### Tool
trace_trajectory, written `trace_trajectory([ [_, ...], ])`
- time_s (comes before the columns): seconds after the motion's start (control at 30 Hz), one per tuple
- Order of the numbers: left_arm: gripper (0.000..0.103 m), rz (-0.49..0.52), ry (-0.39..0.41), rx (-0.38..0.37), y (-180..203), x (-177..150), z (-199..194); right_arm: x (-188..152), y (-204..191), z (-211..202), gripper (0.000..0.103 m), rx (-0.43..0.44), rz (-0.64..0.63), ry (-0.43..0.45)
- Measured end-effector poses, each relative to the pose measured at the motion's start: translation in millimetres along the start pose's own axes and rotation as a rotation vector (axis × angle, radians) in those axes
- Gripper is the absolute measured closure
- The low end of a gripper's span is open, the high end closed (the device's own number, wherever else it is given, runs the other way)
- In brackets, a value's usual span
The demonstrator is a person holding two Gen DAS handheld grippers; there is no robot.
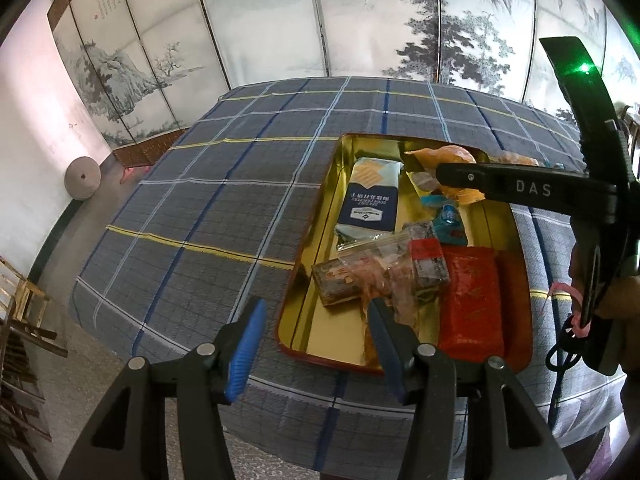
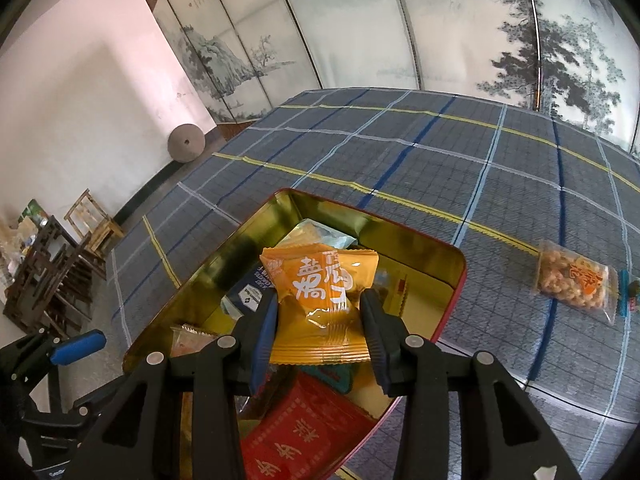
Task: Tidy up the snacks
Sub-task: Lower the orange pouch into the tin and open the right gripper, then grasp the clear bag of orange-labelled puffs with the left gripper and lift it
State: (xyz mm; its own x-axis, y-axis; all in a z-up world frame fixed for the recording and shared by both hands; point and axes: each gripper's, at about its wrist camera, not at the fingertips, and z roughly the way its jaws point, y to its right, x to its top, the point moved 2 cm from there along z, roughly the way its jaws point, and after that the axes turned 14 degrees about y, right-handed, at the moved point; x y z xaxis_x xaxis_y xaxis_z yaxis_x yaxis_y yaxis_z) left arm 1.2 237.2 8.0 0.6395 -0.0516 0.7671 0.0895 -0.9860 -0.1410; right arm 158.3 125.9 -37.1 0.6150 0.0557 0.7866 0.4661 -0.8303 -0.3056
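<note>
While gripped, orange packet above tin.

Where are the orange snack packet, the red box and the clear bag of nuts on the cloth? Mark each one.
orange snack packet (image 2: 320,292), right wrist view, middle of its printed front.
red box (image 2: 296,436), right wrist view, its patterned top, inside the tin.
clear bag of nuts (image 2: 574,280), right wrist view, centre of the bag.

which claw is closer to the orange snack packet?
Right. The right claw grips the orange snack packet over the tin; the left claw stands open at the tin's near end.
</note>
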Motion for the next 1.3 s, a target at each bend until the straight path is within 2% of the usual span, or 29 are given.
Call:
trace_trajectory([
  [0.4,0.048,0.032,0.028,0.026,0.6,1.7,-5.9,3.2,-2.9,-14.1,0.061,0.034,0.040,0.048],
  [0.57,0.046,0.054,0.049,0.032,4.6,4.8,-10.7,1.5,0.9,-41.9,0.055,0.039,0.060,0.117],
  [0.73,0.044,0.076,0.064,0.034,10.7,6.5,-15.1,-4.0,17.4,-63.7,0.047,0.022,0.108,0.148],
  [1.07,0.044,0.111,0.068,0.025,25.7,8.6,-18.4,-25.8,64.5,-100.2,0.039,-0.069,0.188,0.173],
  [1.3,0.044,0.135,0.061,0.021,35.5,9.8,-18.3,-48.7,109.0,-128.4,0.033,-0.179,0.232,0.176],
])
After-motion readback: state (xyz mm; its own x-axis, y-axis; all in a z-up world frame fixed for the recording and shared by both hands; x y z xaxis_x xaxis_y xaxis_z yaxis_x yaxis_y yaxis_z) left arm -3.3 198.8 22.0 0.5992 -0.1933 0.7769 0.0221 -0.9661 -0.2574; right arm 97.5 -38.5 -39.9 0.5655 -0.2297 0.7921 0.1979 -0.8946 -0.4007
